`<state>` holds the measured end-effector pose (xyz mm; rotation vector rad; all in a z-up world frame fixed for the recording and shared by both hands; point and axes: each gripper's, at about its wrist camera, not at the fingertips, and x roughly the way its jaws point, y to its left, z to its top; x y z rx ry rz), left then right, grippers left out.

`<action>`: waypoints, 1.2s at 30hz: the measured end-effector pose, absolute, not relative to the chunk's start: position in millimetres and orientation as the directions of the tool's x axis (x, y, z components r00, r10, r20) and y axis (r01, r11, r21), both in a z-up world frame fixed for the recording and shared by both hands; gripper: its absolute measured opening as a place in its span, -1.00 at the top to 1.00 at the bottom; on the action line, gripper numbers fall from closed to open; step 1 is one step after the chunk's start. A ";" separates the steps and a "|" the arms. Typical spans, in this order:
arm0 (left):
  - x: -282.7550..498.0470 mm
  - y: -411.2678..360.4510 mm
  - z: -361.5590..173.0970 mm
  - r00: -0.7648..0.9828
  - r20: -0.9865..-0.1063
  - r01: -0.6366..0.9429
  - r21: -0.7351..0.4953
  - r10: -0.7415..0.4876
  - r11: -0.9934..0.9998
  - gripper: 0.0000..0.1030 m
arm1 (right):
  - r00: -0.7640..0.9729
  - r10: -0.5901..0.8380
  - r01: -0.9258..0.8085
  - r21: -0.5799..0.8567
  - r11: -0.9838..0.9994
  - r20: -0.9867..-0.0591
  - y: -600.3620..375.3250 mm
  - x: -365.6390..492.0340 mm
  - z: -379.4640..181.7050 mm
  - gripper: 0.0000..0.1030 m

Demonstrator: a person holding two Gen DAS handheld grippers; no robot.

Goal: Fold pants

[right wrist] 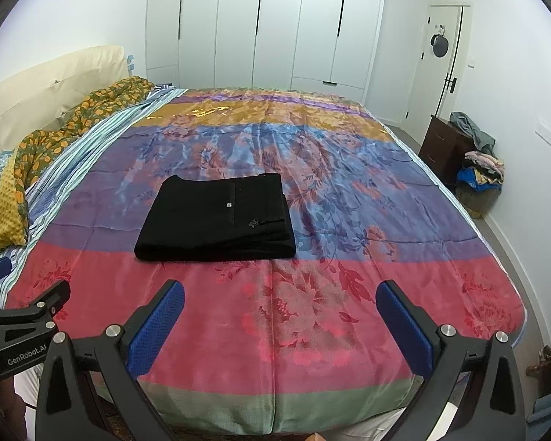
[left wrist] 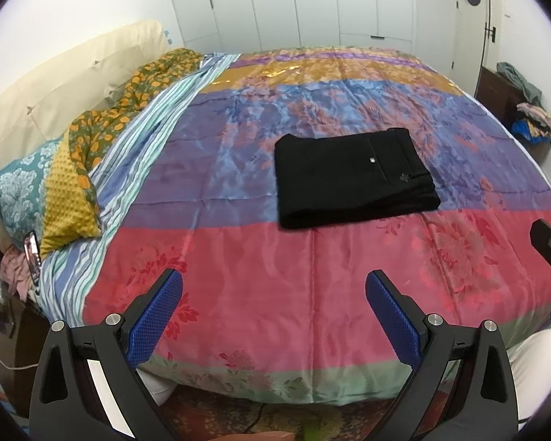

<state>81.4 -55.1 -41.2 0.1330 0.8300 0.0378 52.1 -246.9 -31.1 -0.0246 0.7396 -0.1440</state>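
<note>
Black pants (left wrist: 354, 178) lie folded into a flat rectangle in the middle of the bed, back pocket and button facing up; they also show in the right wrist view (right wrist: 218, 218). My left gripper (left wrist: 273, 286) is open and empty, held above the near edge of the bed, well short of the pants. My right gripper (right wrist: 280, 296) is open and empty too, over the red band of the quilt, nearer than the pants. Part of the left gripper's body (right wrist: 22, 325) shows at the left of the right wrist view.
A multicoloured striped quilt (left wrist: 312, 275) covers the bed. Pillows and a crumpled orange-patterned blanket (left wrist: 103, 125) lie along the left by the cream headboard (left wrist: 62, 81). A dark nightstand with piled clothes (right wrist: 466, 154) stands at the right. White wardrobes (right wrist: 260, 25) line the far wall.
</note>
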 end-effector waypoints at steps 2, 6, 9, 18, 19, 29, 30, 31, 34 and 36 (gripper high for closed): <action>81.4 -55.1 -39.7 0.678 -0.730 0.018 0.132 0.085 0.991 -0.95 | 0.727 -0.140 0.120 -0.076 0.990 -0.672 -246.9 52.1 -31.3 -1.00; 81.6 -55.5 -38.5 0.678 -0.729 0.018 0.136 0.088 0.991 -0.95 | 0.729 -0.138 0.122 -0.071 0.990 -0.670 -247.8 50.6 -29.6 -1.00; 81.4 -55.9 -38.9 0.680 -0.729 0.019 0.132 0.084 0.991 -0.95 | 0.731 -0.135 0.121 -0.069 0.990 -0.669 -247.9 51.2 -27.9 -1.00; 81.8 -57.0 -35.5 0.684 -0.724 0.022 0.143 0.090 0.990 -0.95 | 0.732 -0.135 0.116 -0.073 0.991 -0.667 -245.3 52.9 -26.4 -1.00; 81.8 -56.9 -35.3 0.684 -0.724 0.021 0.143 0.090 0.989 -0.95 | 0.732 -0.135 0.116 -0.073 0.991 -0.668 -245.3 52.7 -26.4 -1.00; 82.9 -57.8 -34.6 0.685 -0.723 0.024 0.143 0.088 0.990 -0.95 | 0.731 -0.135 0.115 -0.074 0.991 -0.669 -245.3 52.5 -25.6 -1.00; 82.7 -58.0 -34.8 0.685 -0.723 0.023 0.143 0.089 0.989 -0.95 | 0.731 -0.135 0.114 -0.075 0.991 -0.669 -245.5 52.8 -25.9 -1.00; 82.9 -57.9 -34.6 0.685 -0.723 0.023 0.143 0.089 0.989 -0.95 | 0.730 -0.135 0.114 -0.075 0.991 -0.671 -245.3 52.9 -25.9 -1.00; 82.7 -58.3 -34.9 0.683 -0.725 0.023 0.143 0.088 0.989 -0.95 | 0.728 -0.134 0.113 -0.075 0.991 -0.672 -245.4 52.3 -25.9 -1.00; 83.3 -59.1 -34.5 0.681 -0.727 0.025 0.144 0.088 0.989 -0.95 | 0.727 -0.133 0.111 -0.075 0.991 -0.674 -246.3 52.7 -26.8 -1.00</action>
